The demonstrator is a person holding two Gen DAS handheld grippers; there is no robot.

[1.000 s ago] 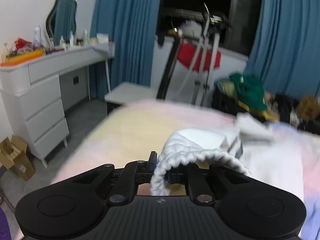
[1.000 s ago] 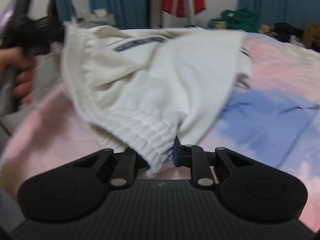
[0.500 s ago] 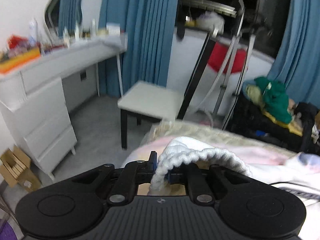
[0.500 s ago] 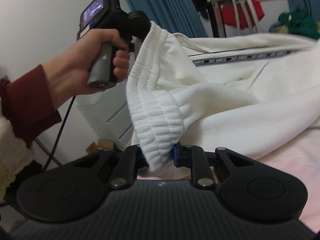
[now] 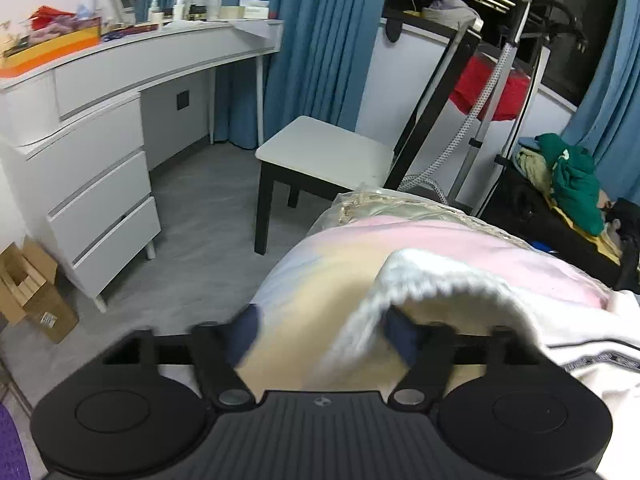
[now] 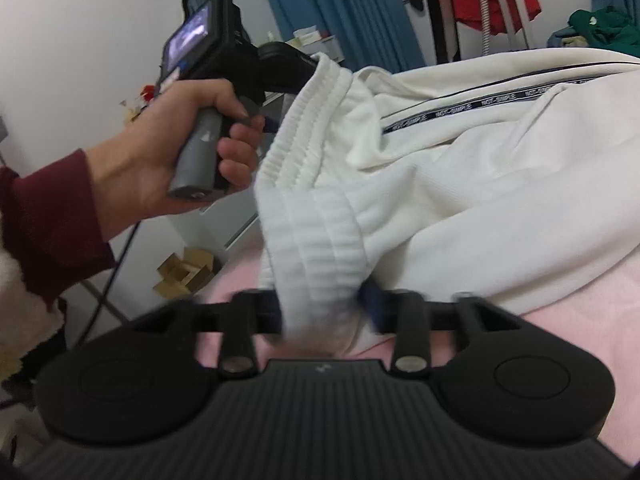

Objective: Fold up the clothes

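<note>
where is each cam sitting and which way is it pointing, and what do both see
Left wrist: sits on the left gripper, looks across the bed corner to the white dresser, stool and blue curtains; its open fingers show.
Right wrist: sits on the right gripper, looks leftward along the waistband at the person's left hand on the other gripper's handle.
Shared: the white pants, bed, curtains, green clothes pile.

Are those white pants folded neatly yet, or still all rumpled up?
Still rumpled. The white pants lie bunched on the pink bed, their waistband draped loosely.
</note>
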